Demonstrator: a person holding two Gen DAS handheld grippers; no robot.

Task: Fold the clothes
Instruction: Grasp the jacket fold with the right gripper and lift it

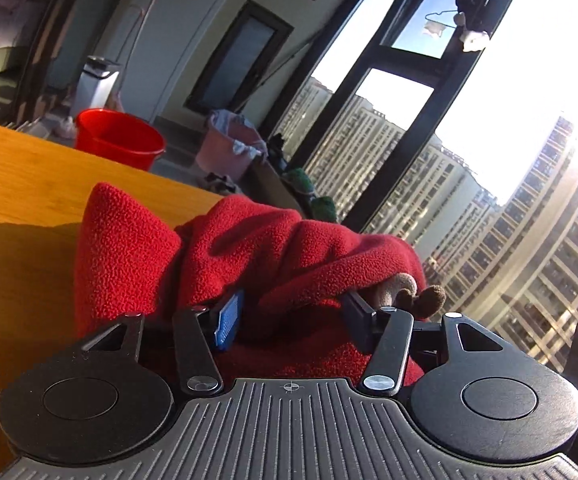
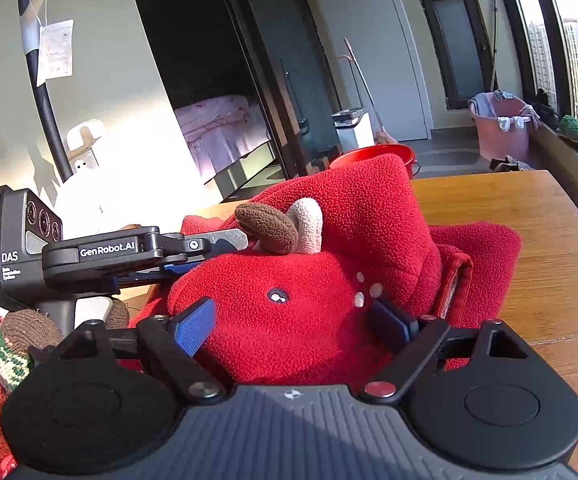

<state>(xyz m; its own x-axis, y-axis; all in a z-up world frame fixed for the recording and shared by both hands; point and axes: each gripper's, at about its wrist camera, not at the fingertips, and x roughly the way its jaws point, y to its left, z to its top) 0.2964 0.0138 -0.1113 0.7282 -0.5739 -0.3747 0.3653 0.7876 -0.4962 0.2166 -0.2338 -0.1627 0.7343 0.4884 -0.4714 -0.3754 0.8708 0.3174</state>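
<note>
A: Where was the garment at that moment?

B: The red fleece garment (image 2: pixel 329 280) lay bunched on the wooden tabletop (image 2: pixel 529 216), heaped up in thick folds. It had a brown plush antler (image 2: pixel 267 228) and a pale one (image 2: pixel 309 224) standing up from its top, plus a small stitched eye and white dots on the front.

A: And the right gripper?

B: The right gripper (image 2: pixel 297 328) had its blue-padded fingers (image 2: pixel 193 326) spread wide, one on each side of a rounded bulge of fleece. The pads looked to be just touching the cloth, but they were parted, not clamped.

A: The left one?

B: In the right wrist view the left gripper (image 2: pixel 209 256) reached in from the side, its fingers nearly together with red fleece pressed between them, just beneath the brown antler. In its own view the left gripper (image 1: pixel 289 316) showed fabric draped over and between the fingers, so I would say it was pinching the garment, though the fleece hid the tips.

A: Anything around it?

B: A red bucket (image 1: pixel 119 138) and a pink laundry basket (image 2: pixel 503 128) stood on the floor beyond the tabletop, near the tall windows (image 1: pixel 429 120).
</note>
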